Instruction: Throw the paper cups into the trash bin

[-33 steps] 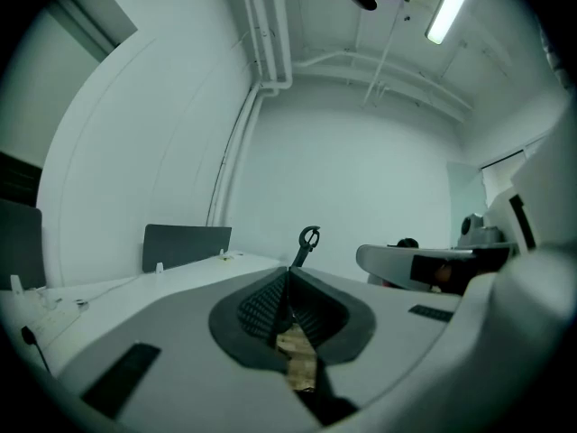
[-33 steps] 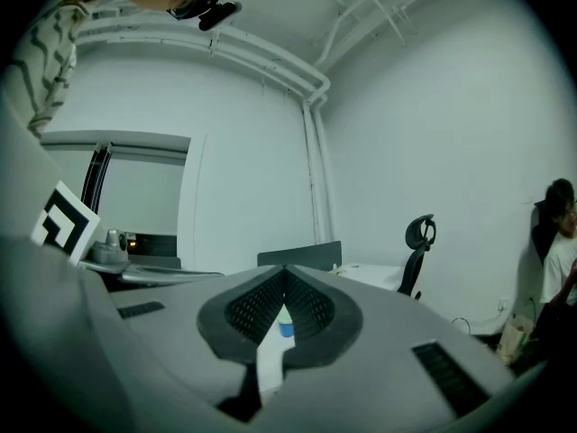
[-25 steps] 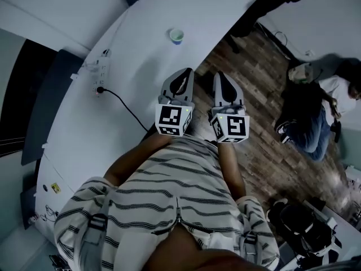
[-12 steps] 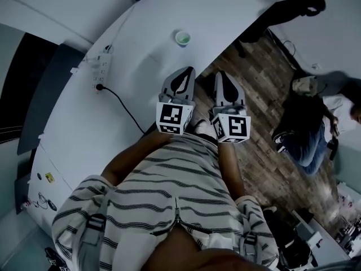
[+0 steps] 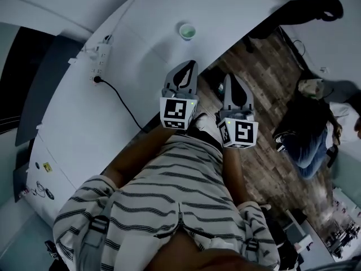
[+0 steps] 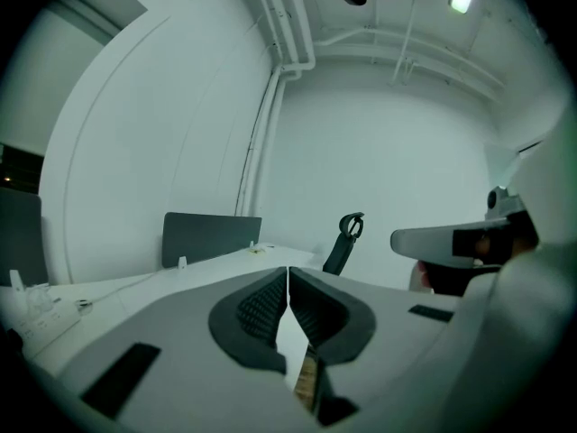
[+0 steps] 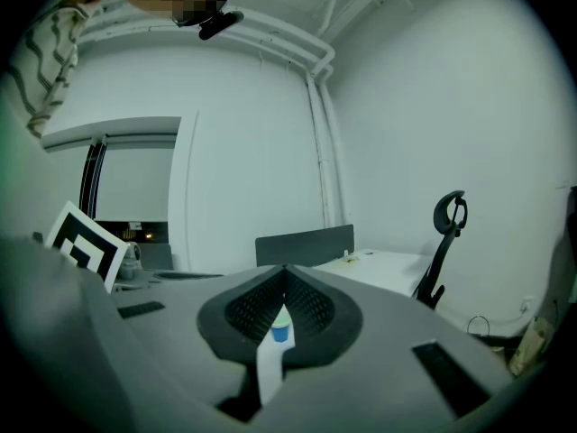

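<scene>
A single paper cup (image 5: 186, 31) with a blue band stands upright on the white curved table (image 5: 141, 49), far ahead of both grippers. My left gripper (image 5: 190, 65) hovers over the table's near edge, shut and holding nothing; in the left gripper view its jaws (image 6: 288, 273) meet at the tips. My right gripper (image 5: 232, 78) is beside it over the wooden floor, also shut and empty. The right gripper view shows the distant cup (image 7: 280, 332) through the slit below the joined tips (image 7: 285, 271).
A power strip (image 5: 99, 65) with a black cable (image 5: 121, 103) lies on the table's left part. A dark divider panel (image 5: 39, 95) borders the table. A black office chair (image 5: 307, 7) stands at the far right, and a person (image 5: 313, 131) sits on the floor side.
Both grippers have edged forward toward the table edge and the cup, staying side by side and shut. The head view has shifted slightly.
</scene>
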### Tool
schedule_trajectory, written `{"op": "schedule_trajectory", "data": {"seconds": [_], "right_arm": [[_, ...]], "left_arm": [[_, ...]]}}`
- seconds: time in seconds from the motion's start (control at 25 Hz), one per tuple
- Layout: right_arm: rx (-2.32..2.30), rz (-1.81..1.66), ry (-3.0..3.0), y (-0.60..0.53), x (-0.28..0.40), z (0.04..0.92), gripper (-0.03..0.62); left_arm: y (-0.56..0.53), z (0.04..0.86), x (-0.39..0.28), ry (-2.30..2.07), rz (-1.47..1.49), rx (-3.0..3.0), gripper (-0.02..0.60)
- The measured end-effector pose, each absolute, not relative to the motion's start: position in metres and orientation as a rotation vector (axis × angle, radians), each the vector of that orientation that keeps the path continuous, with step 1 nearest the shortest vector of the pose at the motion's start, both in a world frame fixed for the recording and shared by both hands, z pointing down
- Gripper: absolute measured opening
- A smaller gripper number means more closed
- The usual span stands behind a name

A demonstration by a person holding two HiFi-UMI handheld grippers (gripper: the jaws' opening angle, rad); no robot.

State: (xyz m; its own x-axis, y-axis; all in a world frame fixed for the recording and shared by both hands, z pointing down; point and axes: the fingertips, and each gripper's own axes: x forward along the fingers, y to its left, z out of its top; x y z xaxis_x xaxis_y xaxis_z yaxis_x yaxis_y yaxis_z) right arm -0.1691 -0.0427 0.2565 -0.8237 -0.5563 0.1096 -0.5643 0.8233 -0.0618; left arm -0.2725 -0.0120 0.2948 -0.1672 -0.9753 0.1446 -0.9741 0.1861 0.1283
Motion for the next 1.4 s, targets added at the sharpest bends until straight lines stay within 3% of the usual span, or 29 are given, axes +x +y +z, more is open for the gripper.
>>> {"op": "schedule_trajectory", "data": {"seconds": [1.0,1.4], "right_arm": [[0.863,0.216,-2.836,-0.053,-0.176,0.311,0.011],[0.84,0.259,-2.794,-0.054,-0.182,0.337,0.011]], "left_arm": [[-0.057,0.407,-0.331,-2.29,0.099,1.703,0.03],[-0.078,0.459,-0.356,-2.295,0.191,1.606,0.138]]}}
